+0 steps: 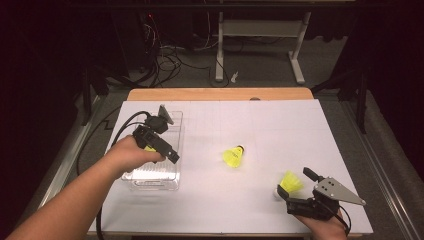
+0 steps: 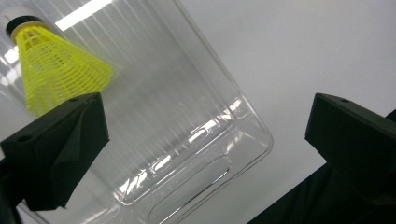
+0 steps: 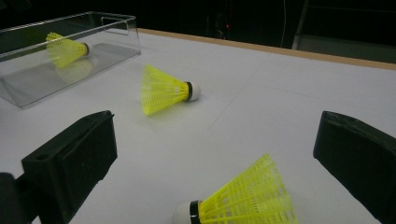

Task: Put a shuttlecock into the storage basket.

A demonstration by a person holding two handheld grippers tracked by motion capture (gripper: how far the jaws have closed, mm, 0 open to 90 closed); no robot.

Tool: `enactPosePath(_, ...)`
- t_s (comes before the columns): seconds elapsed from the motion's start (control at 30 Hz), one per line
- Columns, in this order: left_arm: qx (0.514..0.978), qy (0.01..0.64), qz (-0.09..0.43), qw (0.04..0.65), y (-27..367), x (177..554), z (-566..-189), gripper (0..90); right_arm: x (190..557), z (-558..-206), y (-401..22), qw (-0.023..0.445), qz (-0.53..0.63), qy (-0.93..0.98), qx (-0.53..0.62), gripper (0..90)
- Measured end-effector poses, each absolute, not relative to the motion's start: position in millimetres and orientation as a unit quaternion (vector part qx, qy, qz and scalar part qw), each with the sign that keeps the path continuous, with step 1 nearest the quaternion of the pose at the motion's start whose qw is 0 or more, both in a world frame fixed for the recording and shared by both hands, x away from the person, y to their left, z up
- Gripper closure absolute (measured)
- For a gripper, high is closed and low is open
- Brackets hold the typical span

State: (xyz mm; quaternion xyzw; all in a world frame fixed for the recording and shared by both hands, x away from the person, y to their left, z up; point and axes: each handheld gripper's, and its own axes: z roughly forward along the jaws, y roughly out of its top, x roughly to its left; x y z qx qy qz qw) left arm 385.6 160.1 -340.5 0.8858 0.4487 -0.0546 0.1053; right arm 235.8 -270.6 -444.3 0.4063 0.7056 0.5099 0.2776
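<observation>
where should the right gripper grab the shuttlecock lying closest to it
Grip the shuttlecock across its narrow neck by the black band, where skirt meets cork. It lies on its side between the open jaws of the right gripper, cork toward the left jaw. Probably come straight forward and low; the flared mesh skirt would flex under pressure.

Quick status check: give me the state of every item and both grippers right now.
Left gripper: open, over the clear box, holding nothing.
Right gripper: open, jaws either side of the near shuttlecock, not closed on it.
Clear box: open-topped, one shuttlecock inside.
Boxed shuttlecock: lying on the box floor.
Middle shuttlecock: lying on its side on the table.
Near shuttlecock: lying on the table, loose.
</observation>
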Motion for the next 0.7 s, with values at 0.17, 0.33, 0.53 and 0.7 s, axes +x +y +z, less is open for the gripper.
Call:
enactPosePath(0.17, 0.889, 0.440, -0.057, 0.109, 148, 387, -337, 0.6, 237, -444, -271, 0.276, 0.510, 0.704, 0.410, 0.1)
enactPosePath(0.33, 0.894, 0.431, -0.057, 0.108, 137, 387, -335, 0.6, 237, -444, -270, 0.276, 0.509, 0.708, 0.405, 0.1)
enactPosePath(0.53, 0.900, 0.419, -0.056, 0.108, 120, 387, -337, 0.7, 237, -444, -271, 0.275, 0.508, 0.709, 0.404, 0.1)
enactPosePath(0.7, 0.906, 0.405, -0.058, 0.108, 102, 386, -340, 0.8, 236, -443, -271, 0.277, 0.510, 0.707, 0.404, 0.1)
